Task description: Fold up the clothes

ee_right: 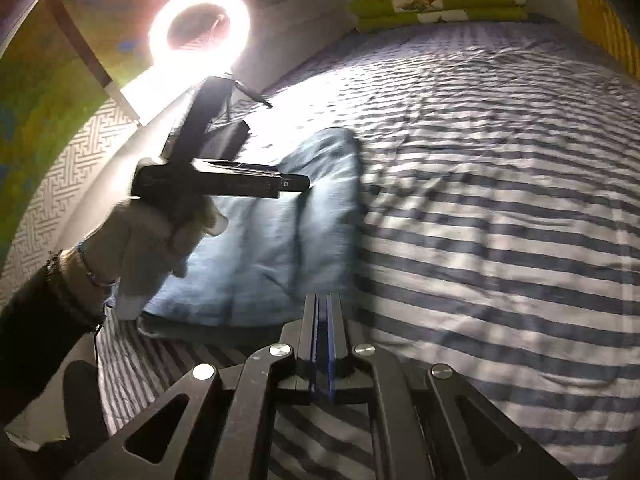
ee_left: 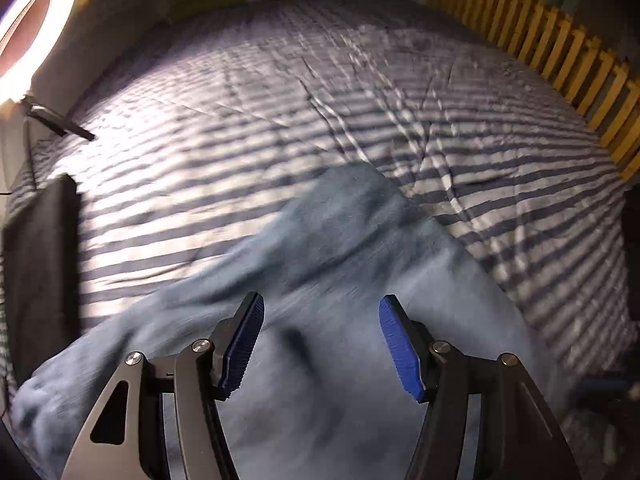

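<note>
Your left gripper hovers just above the blue garment, its 2 blue pads spread wide with nothing between them. The garment lies on the striped bedcover, bunched and partly doubled over, toward the bed's left edge near the ring light. In my judgement you are between grasps, early in the fold: no neat rectangle shows yet. The next move calls for finding a clear hem or corner and closing on 1 layer only.

Your right gripper is clenched, pads pressed together; no cloth shows between them, and it sits over bare bedcover just beside the garment's near edge.

Motion blur hides the garment's seams and type. Your left hand covers its left side.
</note>
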A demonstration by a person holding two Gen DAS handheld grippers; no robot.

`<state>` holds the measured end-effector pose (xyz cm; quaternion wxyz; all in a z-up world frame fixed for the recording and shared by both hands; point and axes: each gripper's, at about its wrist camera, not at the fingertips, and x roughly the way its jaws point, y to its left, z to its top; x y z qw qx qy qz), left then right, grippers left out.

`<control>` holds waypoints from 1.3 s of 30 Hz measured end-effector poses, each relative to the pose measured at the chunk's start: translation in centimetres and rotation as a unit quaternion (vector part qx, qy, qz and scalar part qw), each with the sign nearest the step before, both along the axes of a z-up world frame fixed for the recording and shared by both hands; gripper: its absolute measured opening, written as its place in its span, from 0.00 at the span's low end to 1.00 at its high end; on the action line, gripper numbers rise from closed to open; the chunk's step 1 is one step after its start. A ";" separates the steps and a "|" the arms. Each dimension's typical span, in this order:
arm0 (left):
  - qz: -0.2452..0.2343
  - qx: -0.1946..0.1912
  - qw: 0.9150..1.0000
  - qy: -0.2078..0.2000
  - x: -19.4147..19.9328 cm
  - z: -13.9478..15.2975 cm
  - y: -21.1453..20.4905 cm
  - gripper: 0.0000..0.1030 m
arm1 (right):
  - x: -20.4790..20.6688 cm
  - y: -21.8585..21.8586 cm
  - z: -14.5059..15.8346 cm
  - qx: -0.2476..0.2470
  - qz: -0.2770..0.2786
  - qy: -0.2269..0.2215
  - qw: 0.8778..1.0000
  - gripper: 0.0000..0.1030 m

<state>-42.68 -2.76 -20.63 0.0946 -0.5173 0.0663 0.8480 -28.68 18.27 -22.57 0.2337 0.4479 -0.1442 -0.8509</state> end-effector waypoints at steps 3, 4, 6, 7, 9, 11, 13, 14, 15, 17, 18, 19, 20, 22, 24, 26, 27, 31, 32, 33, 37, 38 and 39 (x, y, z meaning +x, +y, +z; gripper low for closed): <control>0.001 0.012 1.000 0.009 4.7 3.2 -3.8 0.62 | -0.9 -0.9 -2.0 0.015 0.007 -0.032 0.999 0.04; 0.002 0.006 1.000 0.010 6.2 3.6 -4.8 0.62 | -0.9 -1.2 -2.6 0.032 0.010 -0.038 0.999 0.02; 0.016 -0.008 1.000 0.000 10.2 3.1 -7.7 0.62 | -0.6 -1.2 -2.7 0.049 0.015 -0.038 0.998 0.00; 0.027 -0.013 1.000 -0.008 11.7 2.5 -8.9 0.62 | -0.5 -1.1 -2.5 0.054 0.015 -0.041 0.998 0.00; 0.065 -0.019 0.997 -0.035 15.6 0.1 -12.1 0.62 | -0.2 -1.1 -2.2 0.071 0.014 -0.039 0.997 0.00; 0.077 -0.010 0.996 -0.038 19.0 -1.4 -13.9 0.62 | 0.0 -1.2 -2.2 0.086 0.009 -0.045 0.995 0.00; 0.087 0.012 0.996 -0.003 21.7 -0.6 -15.1 0.62 | 0.3 -1.4 -2.2 0.095 0.004 -0.048 0.994 0.00; 0.096 0.023 0.995 0.002 22.6 -0.1 -15.7 0.62 | 0.5 -1.5 -2.3 0.098 0.002 -0.048 0.994 0.00; 0.112 0.043 0.993 0.009 23.6 0.9 -16.6 0.62 | 0.6 -1.5 -2.2 0.097 -0.001 -0.049 0.994 0.03; 0.130 0.064 0.989 0.030 24.8 2.3 -17.6 0.62 | 1.0 -1.2 -1.6 0.090 -0.010 -0.046 0.995 0.04; 0.131 0.062 0.989 0.040 25.0 2.8 -17.7 0.62 | 1.2 -1.1 -1.3 0.090 -0.015 -0.039 0.995 0.06; 0.131 0.056 0.989 0.046 24.8 3.2 -17.7 0.62 | 1.5 -1.0 -0.7 0.091 -0.023 -0.028 0.995 0.06; 0.129 0.048 0.989 0.052 24.7 3.5 -17.5 0.62 | 1.7 -0.8 -0.3 0.090 -0.033 -0.016 0.995 0.06; 0.109 0.035 0.992 0.053 23.7 3.9 -15.7 0.62 | 2.1 -0.5 0.5 0.075 -0.060 0.007 0.995 0.06; 0.080 0.011 0.995 0.064 23.1 4.1 -13.1 0.62 | 2.2 -0.3 0.8 0.047 -0.085 0.021 0.995 0.11; 0.050 0.002 0.996 0.069 22.0 3.9 -10.8 0.62 | 1.3 -0.7 0.9 0.046 -0.094 0.012 0.994 0.31; 0.039 -0.001 0.996 0.079 21.6 3.8 -9.5 0.62 | 0.6 -0.9 1.0 0.056 -0.098 0.003 0.994 0.41; 0.035 0.012 0.995 0.098 20.3 3.0 -8.5 0.62 | -1.8 -0.7 1.3 0.070 -0.120 -0.026 0.990 0.43; 0.038 0.028 0.995 0.085 20.0 2.2 -9.1 0.62 | -2.4 -0.4 1.3 0.059 -0.127 -0.037 0.989 0.43; 0.037 0.032 0.996 0.068 19.7 1.1 -9.4 0.62 | -2.9 -0.1 1.2 0.049 -0.131 -0.048 0.989 0.43; 0.030 0.033 0.998 0.052 19.0 -0.4 -9.9 0.62 | -4.5 -0.5 1.0 0.060 -0.131 -0.075 0.987 0.43; 0.027 0.045 0.997 0.050 18.9 -0.4 -10.2 0.62 | -5.0 -0.8 0.7 0.068 -0.129 -0.080 0.986 0.45; 0.027 0.053 0.997 0.046 18.8 -0.5 -10.5 0.62 | -5.5 -1.1 0.4 0.072 -0.124 -0.086 0.986 0.47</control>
